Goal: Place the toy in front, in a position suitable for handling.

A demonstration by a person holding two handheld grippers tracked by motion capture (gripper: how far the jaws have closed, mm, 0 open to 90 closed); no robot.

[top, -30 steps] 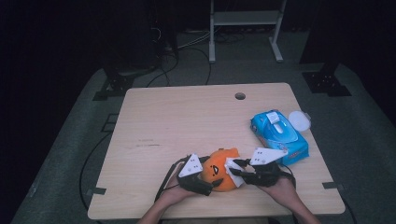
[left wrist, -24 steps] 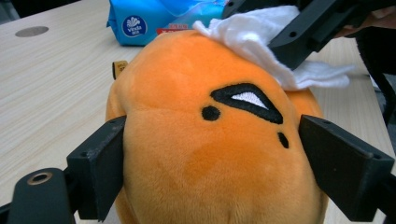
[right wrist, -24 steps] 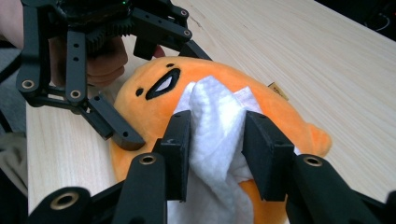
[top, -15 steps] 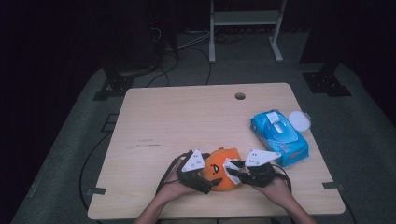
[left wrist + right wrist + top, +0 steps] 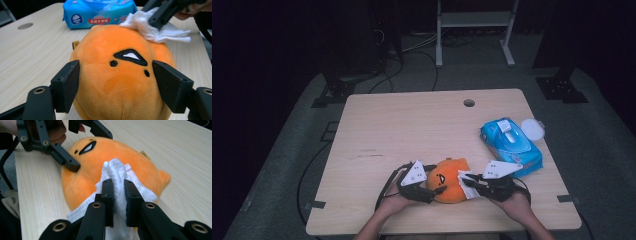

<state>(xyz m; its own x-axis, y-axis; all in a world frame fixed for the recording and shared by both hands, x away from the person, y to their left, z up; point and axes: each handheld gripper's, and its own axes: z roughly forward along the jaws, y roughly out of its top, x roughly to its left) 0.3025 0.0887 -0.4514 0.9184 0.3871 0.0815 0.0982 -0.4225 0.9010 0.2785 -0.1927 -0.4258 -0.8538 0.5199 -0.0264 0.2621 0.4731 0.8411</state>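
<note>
**Plush braced left, wipe pressed on from right**

Orange plush sits near the front edge of the surface, between both hands. Looks like a wipe-down job: one side steadies, the other cleans.

- Left gripper: jaws have just been closing and now straddle the plush at face height, one on each flank. In the right gripper view the near jaw tip dents the fur, so it reads as clamped on the plush. Likely purpose: stop the soft, round body rolling or sliding under wipe pressure.
- Right gripper: jaws have just been closing too, now clenched on a folded white wipe. The fold stands up between the jaws and the loose ends lie on the plush's top and side, so the wipe is in contact with the fur, not hovering.
- Blue wipe pack lies to the right, well within reach, a round white lid just beyond it. Probably the wipe's source, parked clear of the work.

Risk, as I judge it: the plush squashes easily, so a hard squeeze from the left may deform the area being wiped.
</note>
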